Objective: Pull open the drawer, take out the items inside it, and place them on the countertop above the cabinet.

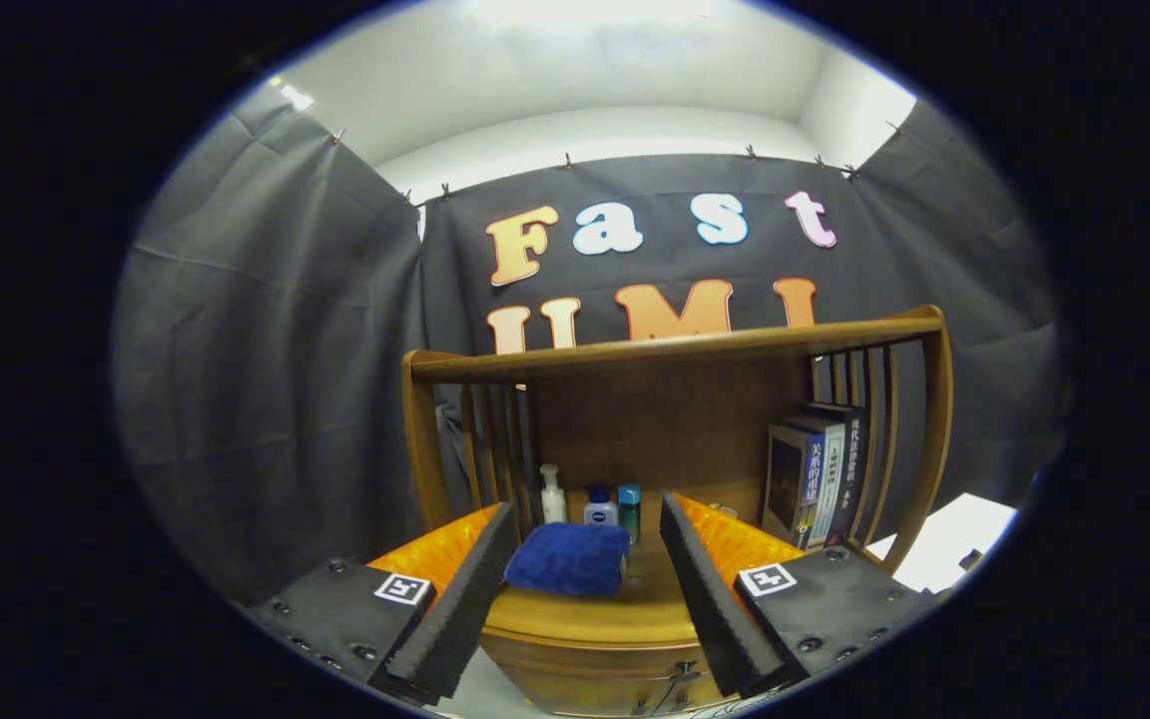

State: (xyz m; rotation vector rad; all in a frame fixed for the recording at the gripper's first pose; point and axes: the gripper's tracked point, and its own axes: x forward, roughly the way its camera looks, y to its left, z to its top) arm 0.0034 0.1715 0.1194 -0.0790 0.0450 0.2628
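Folded blue towel (569, 559) lies on wooden countertop (585, 614); drawer (595, 669) shut.

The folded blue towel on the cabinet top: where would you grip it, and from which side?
Grip the blue towel across its thick folded front edge, coming straight in from the front. It lies flat on the countertop, just ahead of the open gripper, whose fingers are already spread wider than the towel. Bottles crowd close behind it, so stop short.

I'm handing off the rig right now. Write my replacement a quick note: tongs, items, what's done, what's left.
Tongs: open, holding nothing, raised in front of the wooden cabinet.
Folded blue towel lies on the wooden countertop, between the fingers and just beyond them.
Three small bottles stand behind the towel; upright books stand beyond the right finger.
Done: the towel appears placed.
Left: I cannot tell the drawer's state or contents; check it.
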